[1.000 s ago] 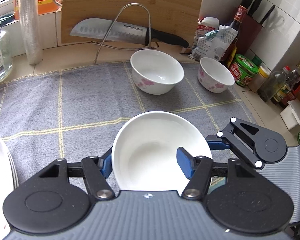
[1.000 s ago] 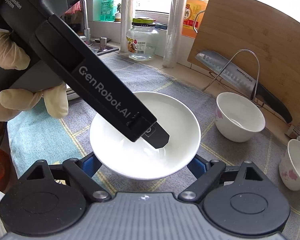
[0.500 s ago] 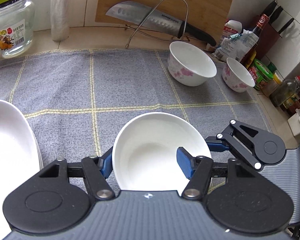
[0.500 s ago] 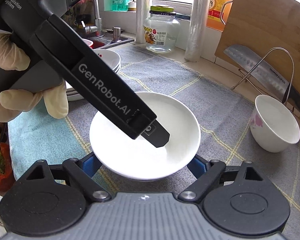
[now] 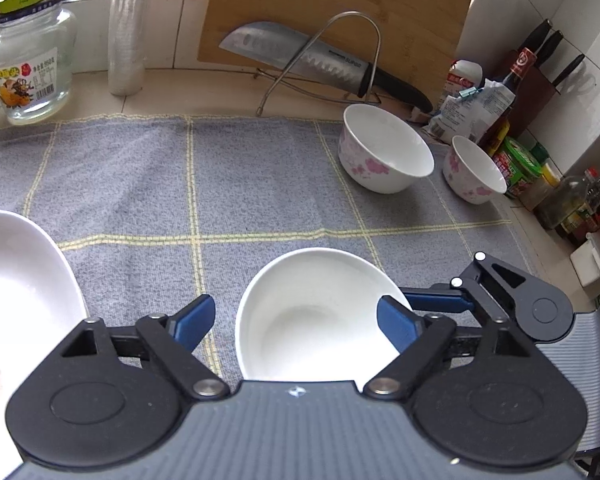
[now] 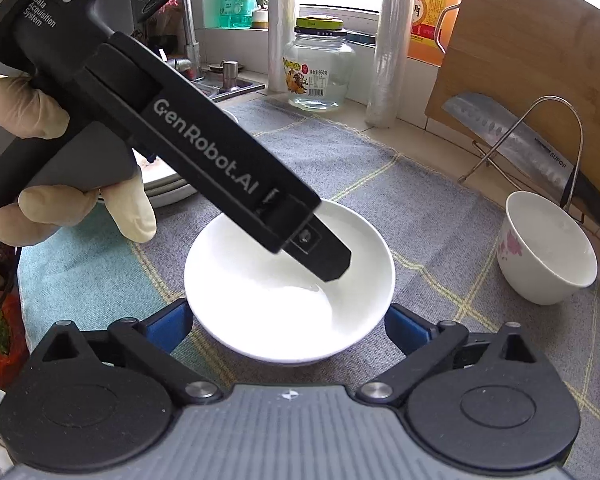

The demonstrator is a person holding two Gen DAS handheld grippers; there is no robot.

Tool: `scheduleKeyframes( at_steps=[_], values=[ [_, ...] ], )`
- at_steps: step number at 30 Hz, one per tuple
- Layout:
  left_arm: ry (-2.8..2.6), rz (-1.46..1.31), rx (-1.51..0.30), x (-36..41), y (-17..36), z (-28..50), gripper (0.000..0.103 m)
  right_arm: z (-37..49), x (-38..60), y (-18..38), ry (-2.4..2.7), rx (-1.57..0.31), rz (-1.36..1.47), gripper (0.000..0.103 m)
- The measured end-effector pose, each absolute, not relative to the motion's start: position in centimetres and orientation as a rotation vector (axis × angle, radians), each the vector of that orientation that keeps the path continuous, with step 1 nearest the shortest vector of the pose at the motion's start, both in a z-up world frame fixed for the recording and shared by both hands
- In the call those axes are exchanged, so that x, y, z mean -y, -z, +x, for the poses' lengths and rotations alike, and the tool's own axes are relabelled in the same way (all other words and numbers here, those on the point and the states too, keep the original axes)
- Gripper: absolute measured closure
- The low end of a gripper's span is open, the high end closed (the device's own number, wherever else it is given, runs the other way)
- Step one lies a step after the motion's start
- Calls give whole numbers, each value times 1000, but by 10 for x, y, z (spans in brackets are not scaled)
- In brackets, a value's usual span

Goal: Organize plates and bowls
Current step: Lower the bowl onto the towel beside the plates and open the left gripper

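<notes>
A plain white shallow bowl [image 5: 316, 316] [image 6: 288, 292] sits on the grey checked cloth [image 5: 260, 184]. My left gripper [image 5: 294, 324] straddles the bowl's near left rim. Its jaws are opening: the right pad [image 5: 396, 328] is inside the bowl and the left pad [image 5: 192, 322] stands clear outside. In the right wrist view one left finger [image 6: 324, 256] dips into the bowl. My right gripper [image 6: 288, 330] flanks the bowl's near side, jaws opening, both pads off it. Two floral bowls [image 5: 384, 148] [image 5: 474, 168] stand at the back right.
A stack of white plates [image 5: 20, 288] [image 6: 168, 190] lies at the left. A gloved hand [image 6: 60, 200] holds the left gripper. A knife on a wire rack [image 5: 320, 64], a cutting board [image 5: 340, 8], a glass jar [image 5: 28, 64] and bottles [image 5: 572, 200] line the counter's back and right.
Both grippers carried the white bowl leftward toward the plate stack and a little down. Both have now let go of it, their jaws spread wider than before.
</notes>
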State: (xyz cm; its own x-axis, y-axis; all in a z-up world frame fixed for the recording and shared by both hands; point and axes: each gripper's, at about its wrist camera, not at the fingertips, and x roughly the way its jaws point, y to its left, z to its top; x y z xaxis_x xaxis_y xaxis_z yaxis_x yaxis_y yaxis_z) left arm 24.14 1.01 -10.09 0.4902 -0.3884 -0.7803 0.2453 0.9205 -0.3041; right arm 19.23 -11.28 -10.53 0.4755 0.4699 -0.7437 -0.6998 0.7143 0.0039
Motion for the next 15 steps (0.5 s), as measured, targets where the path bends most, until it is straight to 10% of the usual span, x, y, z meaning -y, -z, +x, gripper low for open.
scheduleKeyframes(
  at_steps=[15],
  values=[
    [471, -38, -884, 11, 56, 251, 9, 177, 167, 74, -632, -796, -295, 0]
  ],
)
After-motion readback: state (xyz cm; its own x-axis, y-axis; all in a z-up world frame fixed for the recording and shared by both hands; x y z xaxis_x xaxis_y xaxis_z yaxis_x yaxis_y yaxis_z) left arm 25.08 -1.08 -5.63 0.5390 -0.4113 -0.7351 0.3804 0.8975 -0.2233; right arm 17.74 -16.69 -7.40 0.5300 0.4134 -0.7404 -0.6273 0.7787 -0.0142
